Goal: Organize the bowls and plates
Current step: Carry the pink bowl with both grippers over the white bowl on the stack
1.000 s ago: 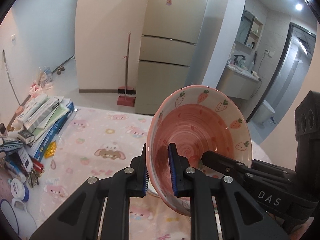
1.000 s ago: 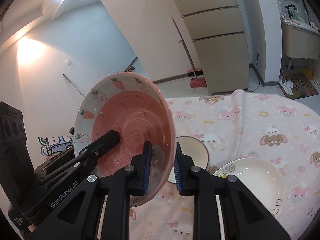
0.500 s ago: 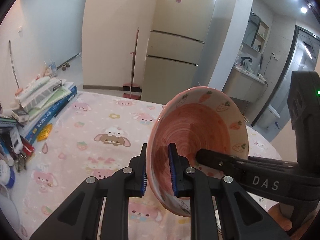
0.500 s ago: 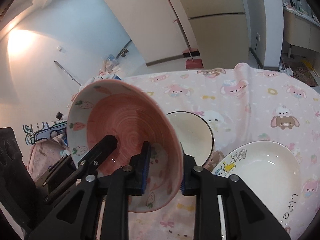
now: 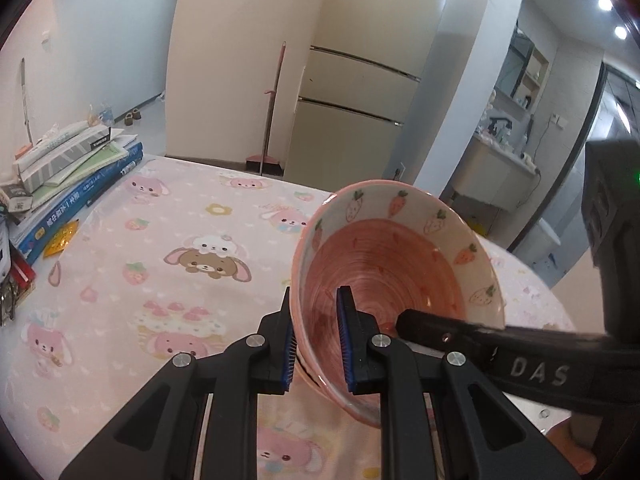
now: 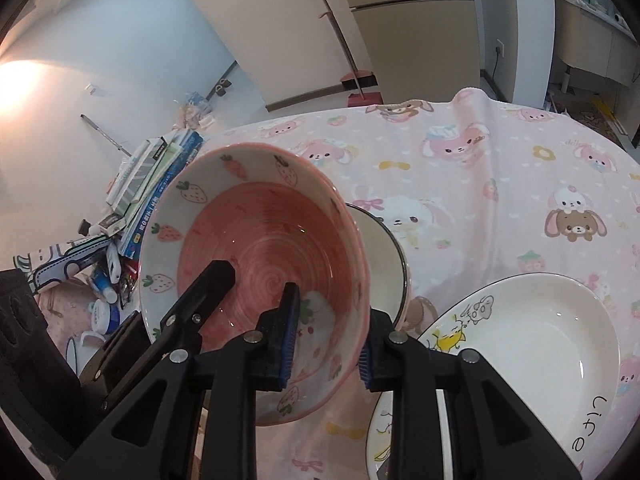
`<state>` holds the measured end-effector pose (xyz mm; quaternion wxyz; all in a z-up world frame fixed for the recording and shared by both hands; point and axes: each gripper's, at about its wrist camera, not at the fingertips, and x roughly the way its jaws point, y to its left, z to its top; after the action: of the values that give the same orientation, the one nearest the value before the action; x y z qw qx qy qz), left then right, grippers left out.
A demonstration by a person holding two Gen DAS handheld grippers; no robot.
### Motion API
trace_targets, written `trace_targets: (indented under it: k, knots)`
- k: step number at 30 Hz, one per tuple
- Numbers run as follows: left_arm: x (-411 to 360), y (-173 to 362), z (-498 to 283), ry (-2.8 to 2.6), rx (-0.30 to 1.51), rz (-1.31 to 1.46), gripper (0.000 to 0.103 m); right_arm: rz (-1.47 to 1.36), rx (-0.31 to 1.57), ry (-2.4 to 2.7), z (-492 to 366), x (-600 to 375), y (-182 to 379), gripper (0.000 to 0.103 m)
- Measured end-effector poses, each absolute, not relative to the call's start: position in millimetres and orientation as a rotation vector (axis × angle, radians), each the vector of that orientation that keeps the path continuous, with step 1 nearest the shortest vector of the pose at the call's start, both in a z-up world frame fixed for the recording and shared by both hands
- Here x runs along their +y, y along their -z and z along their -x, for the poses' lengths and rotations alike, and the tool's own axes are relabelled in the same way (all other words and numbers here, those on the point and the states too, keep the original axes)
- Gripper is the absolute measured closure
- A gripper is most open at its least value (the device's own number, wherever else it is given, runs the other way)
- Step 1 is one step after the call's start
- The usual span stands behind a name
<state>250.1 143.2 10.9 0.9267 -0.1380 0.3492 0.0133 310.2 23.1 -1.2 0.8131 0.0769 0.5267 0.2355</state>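
Pink bowl (image 5: 394,276): strawberry and carrot print round the inside rim, spiral-glazed centre. Held tilted above the table (image 5: 160,280), between both my tongs, one on each side of the rim.

L tongs (image 5: 316,344): clamped tight on the near rim wall, one pad inside, one outside.

R tongs (image 6: 326,344): also gripping the rim, one pad inside and one outside, jaws set a bit wider than the L pair.

Cream bowl (image 6: 380,268), dark rim: on the table, just behind the pink bowl in the R view, partly hidden by it.

Cream plate w/ cartoon print (image 6: 532,340): on the table, to the right of the pink bowl; sits on a second plate (image 6: 384,432) whose edge shows beneath.

Table cover: pink cloth w/ rabbit and bear figures.

Misc.: stack of books and boxes (image 5: 68,168) at the table's left edge; fridge (image 5: 352,104) and broom (image 5: 270,112) against the far wall.
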Motion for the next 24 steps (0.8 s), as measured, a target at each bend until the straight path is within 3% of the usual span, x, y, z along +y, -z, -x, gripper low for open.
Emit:
trace_targets:
  k: [24]
  knots:
    - [139, 16, -261, -0.06, 0.77, 0.225, 0.083, -0.033, 1.07, -0.428, -316, 28, 6, 0.078]
